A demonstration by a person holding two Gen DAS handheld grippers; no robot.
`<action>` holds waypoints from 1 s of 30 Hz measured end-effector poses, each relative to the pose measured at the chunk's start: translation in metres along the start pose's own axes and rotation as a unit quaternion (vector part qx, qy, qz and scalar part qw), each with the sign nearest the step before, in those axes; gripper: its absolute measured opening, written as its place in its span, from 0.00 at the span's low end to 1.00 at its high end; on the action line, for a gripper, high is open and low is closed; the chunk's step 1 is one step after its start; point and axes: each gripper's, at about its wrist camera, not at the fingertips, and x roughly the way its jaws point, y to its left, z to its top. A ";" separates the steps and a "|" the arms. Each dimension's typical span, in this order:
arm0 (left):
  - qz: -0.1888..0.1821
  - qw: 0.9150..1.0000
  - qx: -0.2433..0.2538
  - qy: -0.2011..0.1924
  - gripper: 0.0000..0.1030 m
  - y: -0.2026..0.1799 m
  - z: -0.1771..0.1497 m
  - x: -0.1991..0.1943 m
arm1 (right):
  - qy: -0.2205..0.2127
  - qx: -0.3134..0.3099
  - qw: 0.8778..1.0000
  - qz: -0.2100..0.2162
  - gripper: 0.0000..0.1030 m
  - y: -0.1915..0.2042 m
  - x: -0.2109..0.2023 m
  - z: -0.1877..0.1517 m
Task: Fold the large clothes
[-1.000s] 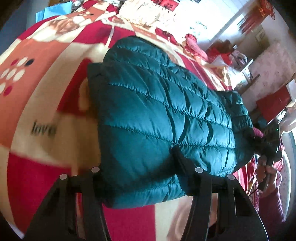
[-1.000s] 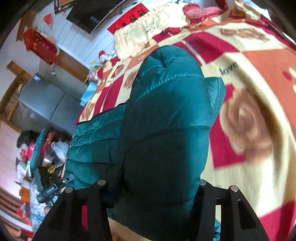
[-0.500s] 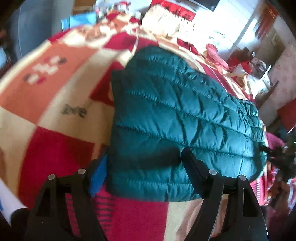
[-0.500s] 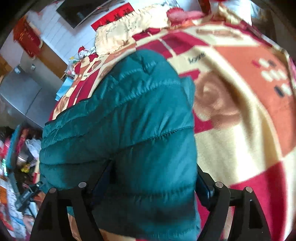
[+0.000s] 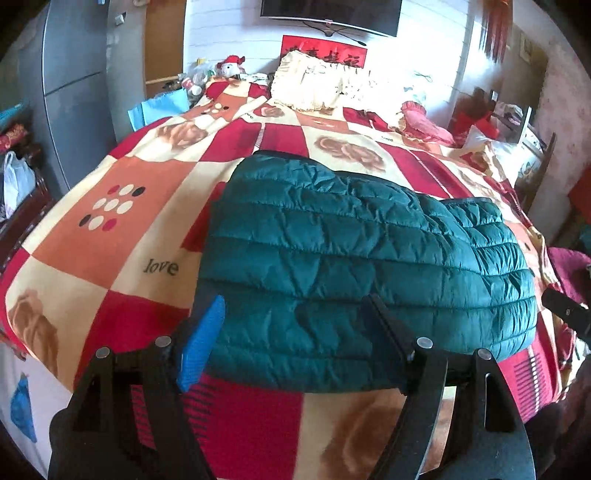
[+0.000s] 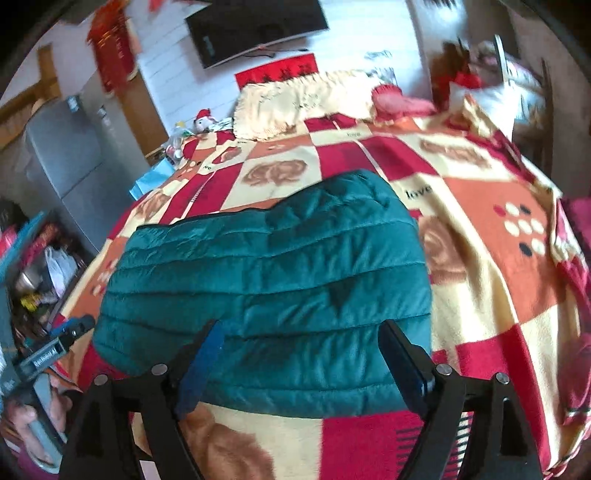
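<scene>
A home bedroom: blanket-covered bed (image 5: 110,236), pillow (image 5: 321,86), wall television (image 5: 328,14).

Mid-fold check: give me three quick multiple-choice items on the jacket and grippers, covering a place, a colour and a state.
1. The jacket lies on:
A. a blanket
B. the floor
C. a chair

2. The jacket is:
A. grey
B. teal
C. yellow

3. The left gripper and right gripper are:
A. shut on the jacket
B. open, holding nothing
C. out of view

Key:
1 A, the checked blanket lies under it.
2 B, quilted teal in both views.
3 B, their fingers stand apart, having just opened, and pinch no fabric.
</scene>
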 end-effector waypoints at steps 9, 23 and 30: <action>0.032 0.999 0.031 -0.018 0.75 -0.022 -0.008 -0.005 | -0.030 -0.028 0.999 -0.007 0.84 0.050 0.001 -0.016; 0.051 0.998 0.032 -0.030 0.75 -0.027 -0.010 -0.004 | -0.029 -0.043 0.998 -0.017 0.85 0.080 0.017 -0.024; 0.039 0.998 0.028 -0.032 0.75 -0.031 -0.010 -0.006 | -0.024 -0.034 0.999 -0.015 0.85 0.085 0.022 -0.026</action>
